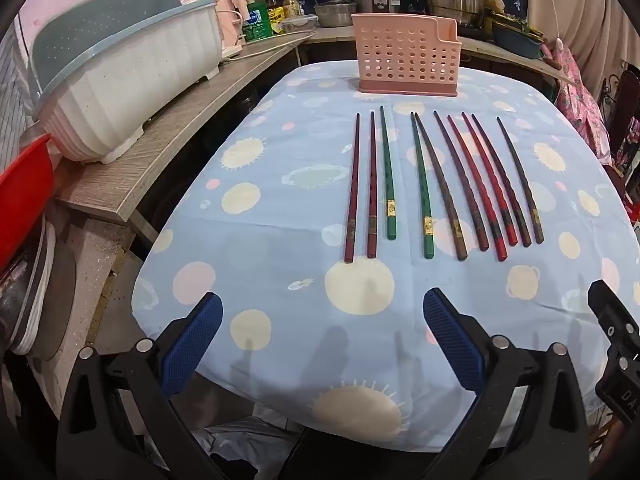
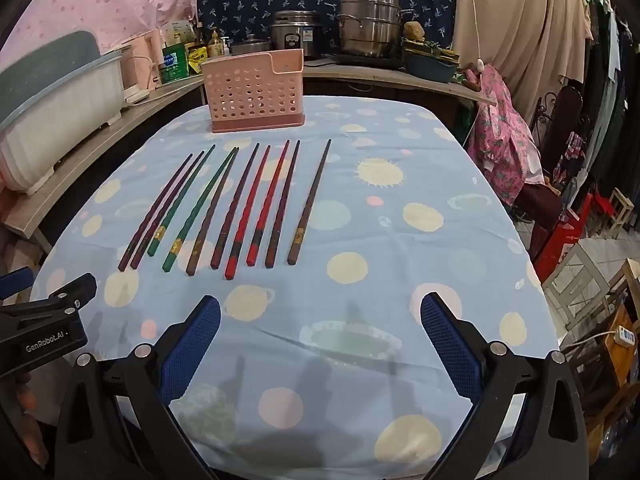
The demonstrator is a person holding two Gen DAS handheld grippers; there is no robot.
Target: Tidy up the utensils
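Several chopsticks [image 1: 427, 236], maroon, green, brown, red and dark, lie side by side on the blue planet-print tablecloth [image 1: 280, 240], thick ends toward me. In the right wrist view the same row [image 2: 236, 256] lies left of centre. A pink perforated holder [image 1: 406, 60] [image 2: 254, 92] stands upright beyond their tips; I cannot see inside it. My left gripper [image 1: 322, 300] hovers open short of the row, nothing between its blue pads. My right gripper [image 2: 320, 302] is open too, over bare cloth right of the row. Each view catches the other gripper at its edge.
A white drainer tub with a blue rim [image 1: 132, 80] sits on a wooden shelf [image 1: 160, 140] to the left, a red basin [image 1: 24, 192] below it. Steel pots [image 2: 368, 20] and bottles line the back counter. A chair draped in pink cloth [image 2: 500, 140] stands on the right.
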